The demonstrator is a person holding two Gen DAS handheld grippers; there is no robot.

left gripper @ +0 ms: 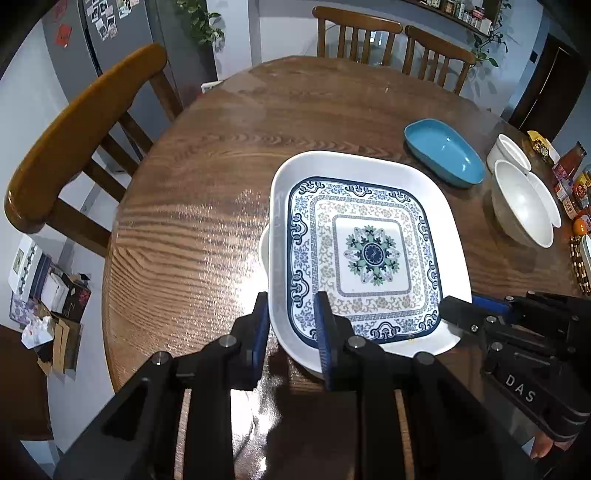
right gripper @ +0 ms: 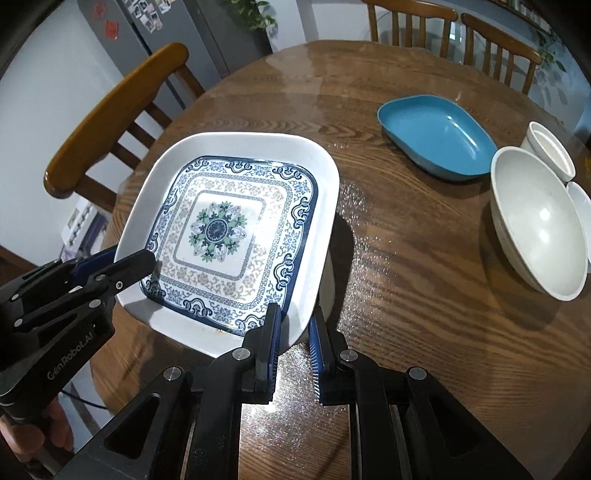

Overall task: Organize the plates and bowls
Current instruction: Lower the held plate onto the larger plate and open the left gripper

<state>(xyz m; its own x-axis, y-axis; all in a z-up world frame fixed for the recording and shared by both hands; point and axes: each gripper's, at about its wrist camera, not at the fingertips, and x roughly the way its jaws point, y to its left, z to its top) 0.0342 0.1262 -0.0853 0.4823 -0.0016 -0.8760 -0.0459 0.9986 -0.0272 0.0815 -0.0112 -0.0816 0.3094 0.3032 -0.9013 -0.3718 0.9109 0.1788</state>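
A square white plate (left gripper: 354, 243) (right gripper: 236, 229) with a blue floral pattern is tilted just above the round wooden table (left gripper: 184, 240) (right gripper: 406, 295). My left gripper (left gripper: 291, 317) (right gripper: 129, 266) is shut on its near left rim. My right gripper (right gripper: 295, 325) (left gripper: 458, 314) is shut on the near right corner. A white edge of another dish (left gripper: 263, 247) peeks out under the plate's left side. Farther right lie a blue oval dish (left gripper: 443, 151) (right gripper: 439, 136), a large white bowl (left gripper: 521, 206) (right gripper: 539, 225), a white cup (left gripper: 511, 151) (right gripper: 550, 151) and a small white dish (left gripper: 546, 199) (right gripper: 581, 206).
Wooden chairs stand at the table's left (left gripper: 85, 129) (right gripper: 118, 107) and far side (left gripper: 354, 33) (right gripper: 410, 18). Packets and jars (left gripper: 572, 177) crowd the right edge. A grey fridge (left gripper: 110, 37) stands at the back left, with boxes on the floor (left gripper: 48, 295).
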